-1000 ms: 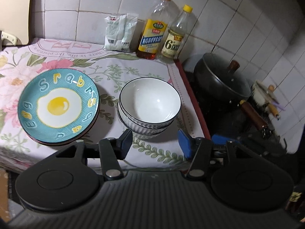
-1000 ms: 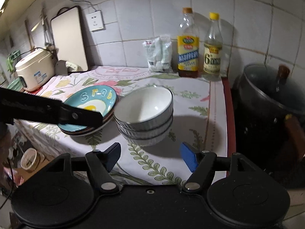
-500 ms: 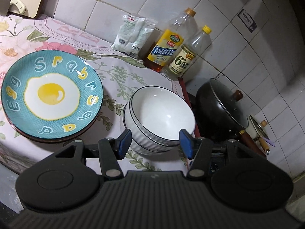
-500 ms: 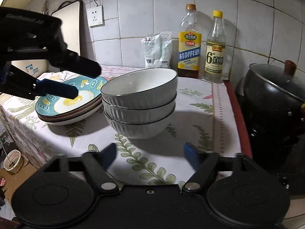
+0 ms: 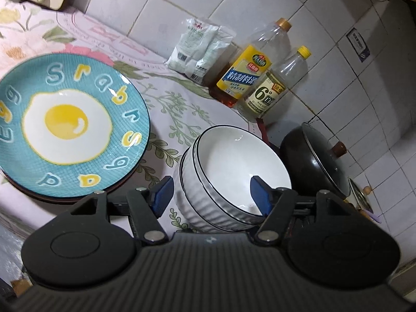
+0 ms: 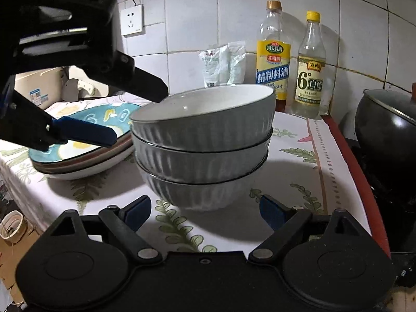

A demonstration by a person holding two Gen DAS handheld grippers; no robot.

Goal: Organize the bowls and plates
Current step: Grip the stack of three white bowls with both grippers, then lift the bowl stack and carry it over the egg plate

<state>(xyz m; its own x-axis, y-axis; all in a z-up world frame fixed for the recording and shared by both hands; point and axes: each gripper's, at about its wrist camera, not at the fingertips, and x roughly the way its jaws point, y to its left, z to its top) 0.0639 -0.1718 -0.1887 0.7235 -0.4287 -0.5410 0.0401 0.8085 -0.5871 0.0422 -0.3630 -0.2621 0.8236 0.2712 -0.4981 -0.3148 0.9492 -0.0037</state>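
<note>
Nested three high and upright on the flowered tablecloth [image 5: 169,98]: the stack of ribbed white bowls with dark rims [image 5: 234,171], untouched and not yet lifted. Fills far more of both wrist views than a second ago, so both hands have come down and in toward it.

Straddling its near rim in the left wrist view: the left gripper [image 5: 210,192], jaws just opened further to a middling gap, one blue pad outside the wall at 9 o'clock, the other over the white inside at 3 o'clock. No pressing seen; nothing held.

Low at 6 o'clock of the stack in the right wrist view: the right gripper [image 6: 205,209], jaws just opened further and now very wide, level with the bottom bowl, clear of it, empty.

Reads as the approach to a first grasp on the bowls, probably the top one or the whole stack; sorting itself not begun.

At 9 o'clock of the bowls, nearly touching: the stack of plates topped by a teal plate with a fried-egg picture [image 5: 70,124]. At 12 to 1 o'clock, by the tiled wall: two clear bottles with yellow labels [image 5: 244,78]. At 3 o'clock: a black lidded wok [image 5: 314,161].
</note>
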